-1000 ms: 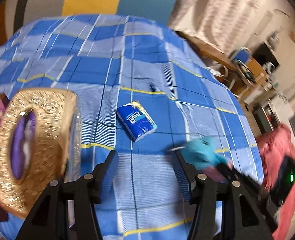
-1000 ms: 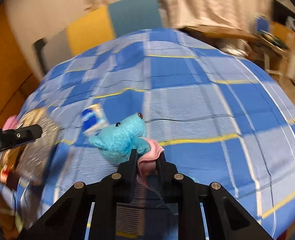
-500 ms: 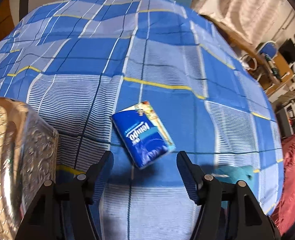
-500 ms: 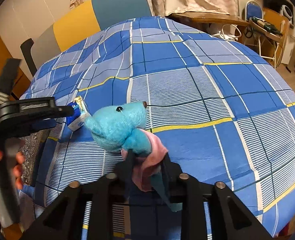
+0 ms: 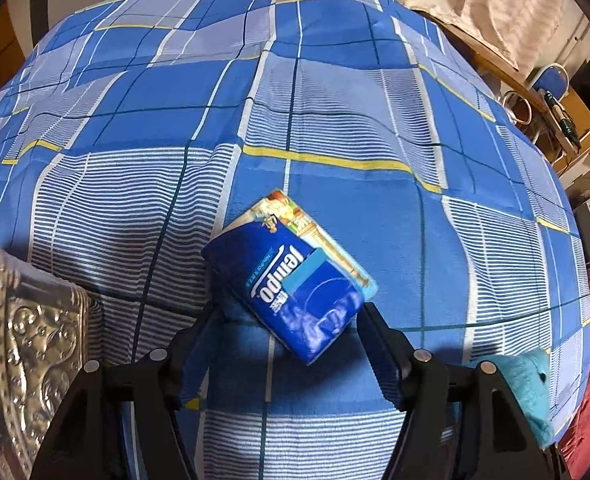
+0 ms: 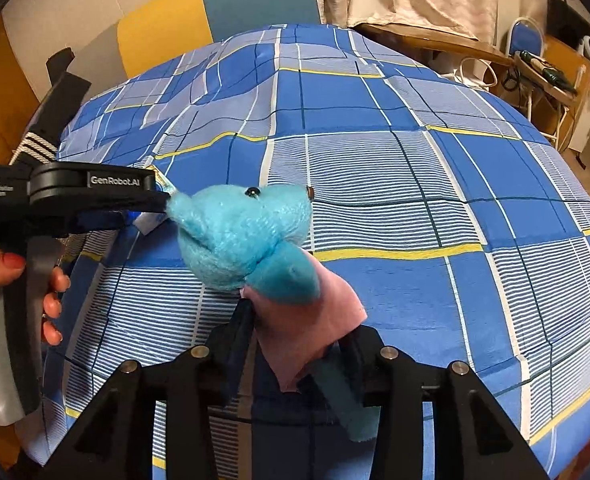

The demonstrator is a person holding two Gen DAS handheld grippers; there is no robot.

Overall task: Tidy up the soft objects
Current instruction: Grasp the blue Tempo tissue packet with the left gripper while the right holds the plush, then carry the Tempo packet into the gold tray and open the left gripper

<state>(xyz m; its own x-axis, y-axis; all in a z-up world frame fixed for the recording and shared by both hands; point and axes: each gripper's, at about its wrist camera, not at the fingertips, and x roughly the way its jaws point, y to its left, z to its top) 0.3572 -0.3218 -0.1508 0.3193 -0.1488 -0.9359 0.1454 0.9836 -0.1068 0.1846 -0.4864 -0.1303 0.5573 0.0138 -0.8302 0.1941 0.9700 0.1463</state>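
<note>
Squarely, tissue pack (image 5: 291,276) between left tool (image 5: 285,330) fingers.

surface: checked blue bedspread (image 5: 335,80) | on it: tissue pack (image 5: 291,276), plush toy (image 6: 247,236)

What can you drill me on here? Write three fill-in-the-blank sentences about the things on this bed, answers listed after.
1. The blue tissue pack bears the brand name ___.
2. The light blue plush toy wears a cloth coloured ___.
3. In the left wrist view, the embossed metallic box lies to the ___ of the tissue pack.

Missing words: Tempo; pink; left.
</note>
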